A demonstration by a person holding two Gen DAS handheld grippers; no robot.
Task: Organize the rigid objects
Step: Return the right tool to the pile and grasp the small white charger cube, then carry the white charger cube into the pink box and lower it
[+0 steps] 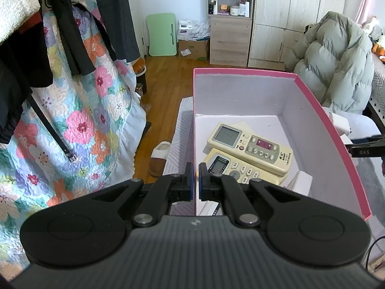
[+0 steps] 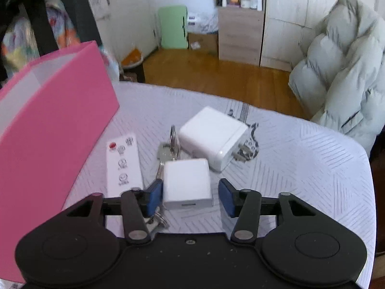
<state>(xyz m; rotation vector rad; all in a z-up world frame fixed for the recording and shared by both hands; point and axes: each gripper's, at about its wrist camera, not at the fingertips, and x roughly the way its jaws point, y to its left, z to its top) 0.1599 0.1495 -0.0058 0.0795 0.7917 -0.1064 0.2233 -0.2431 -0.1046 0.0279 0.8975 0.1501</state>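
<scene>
Holding: your left gripper has its jaws pinched narrow on the near-left wall of the pink box; the thin wall edge runs between the blue pads.
Right gripper: your right gripper has its jaws standing apart around the small white charger; the left pad is just beside its side, the right pad stands clear of it, so nothing is gripped.
Small white charger: it lies on the bench, port face toward you, partly over the keys.
Large white charger: it sits just behind the small one, prongs pointing right, touching or nearly touching the keys; you cannot tell which.
White remote: slim, red button at its far end, it lies flat between the pink box and the keys.
Box contents: two cream remotes, the upper cream remote lying across the lower cream remote; a white item rests in the near right corner, too hidden to identify.
Box position: it stands on the bench at your left, open top up, white inside.
Surroundings: a puffy grey coat sits beyond the bench on the right; a floral quilt hangs at left.
Image quality: the right wrist view is slightly blurred.
</scene>
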